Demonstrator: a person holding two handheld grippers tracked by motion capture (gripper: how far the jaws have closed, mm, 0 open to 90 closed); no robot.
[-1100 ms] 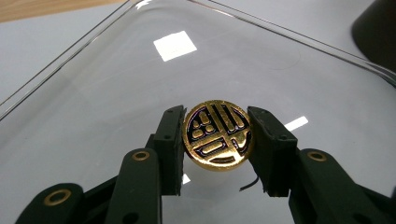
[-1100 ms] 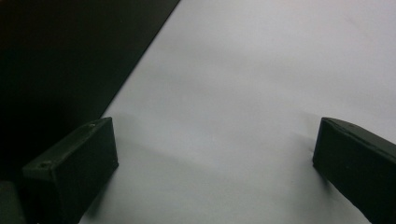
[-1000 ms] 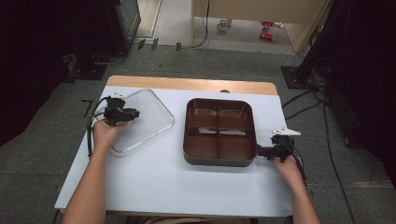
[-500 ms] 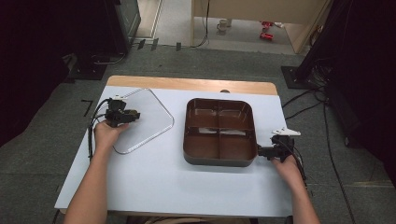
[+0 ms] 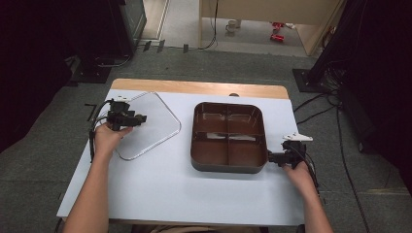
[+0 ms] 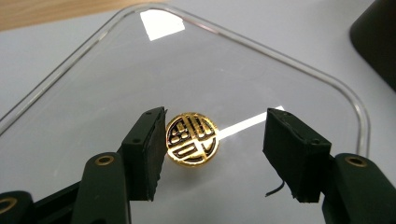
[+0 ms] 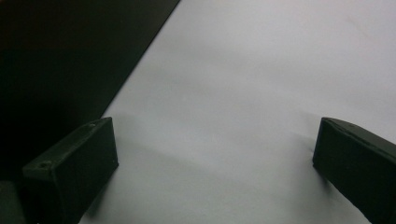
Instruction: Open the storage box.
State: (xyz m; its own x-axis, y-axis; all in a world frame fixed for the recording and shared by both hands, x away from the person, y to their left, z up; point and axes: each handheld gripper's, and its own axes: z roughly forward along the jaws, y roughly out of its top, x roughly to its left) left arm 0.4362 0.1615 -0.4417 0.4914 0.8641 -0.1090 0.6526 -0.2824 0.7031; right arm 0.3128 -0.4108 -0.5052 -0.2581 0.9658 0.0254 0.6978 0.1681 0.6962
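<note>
The left gripper (image 6: 212, 140) has just been opening its jaws, and they now stand apart over the clear plastic lid with rounded corners (image 6: 196, 70). The round gold emblem knob at the lid's middle (image 6: 192, 138) sits in the gap, close against one pad (image 6: 152, 149) and well clear of the other, so nothing is clamped. By my reading the lid has been let go and is set down: it lies flat on the pale grey table top (image 5: 160, 194), left of the dark brown square tray with four compartments (image 5: 228, 137), which stands uncovered. The lid is transparent and glossy, catching bright window reflections. The right gripper (image 5: 276, 157) hovers just beside the tray's right near corner, its jaws spread wide over bare table, holding nothing.
</note>
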